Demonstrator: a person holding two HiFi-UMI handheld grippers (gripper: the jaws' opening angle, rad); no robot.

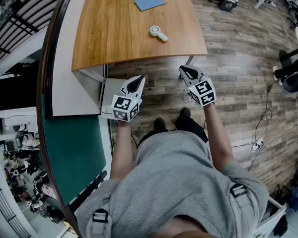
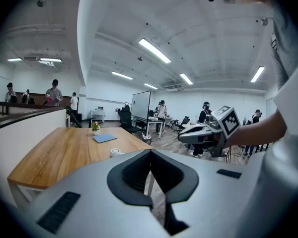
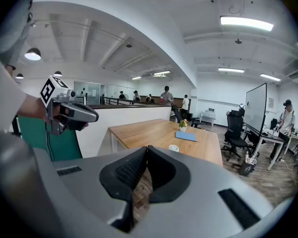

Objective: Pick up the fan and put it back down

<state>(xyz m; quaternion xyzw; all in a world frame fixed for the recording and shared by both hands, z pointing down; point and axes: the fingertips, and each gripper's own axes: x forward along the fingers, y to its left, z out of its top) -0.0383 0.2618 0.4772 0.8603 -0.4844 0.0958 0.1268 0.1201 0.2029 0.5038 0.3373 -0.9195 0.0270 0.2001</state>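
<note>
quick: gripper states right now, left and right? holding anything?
Left gripper: closed, jaws together, nothing held.
Right gripper: closed, jaws together, nothing held.

Wood table (image 1: 114,33) sits just ahead of your left gripper (image 1: 138,81) and right gripper (image 1: 185,71), near edge close to both tips. Grey plank floor (image 1: 233,58) runs under them and off to the right. White half wall (image 1: 62,58) and green panel (image 1: 74,148) are left of the left gripper. Far ahead you've got a whiteboard (image 3: 256,108), black chair (image 3: 234,125) and desks (image 3: 270,135). White ceiling (image 2: 213,43), strip lights (image 2: 156,51) on.
</note>
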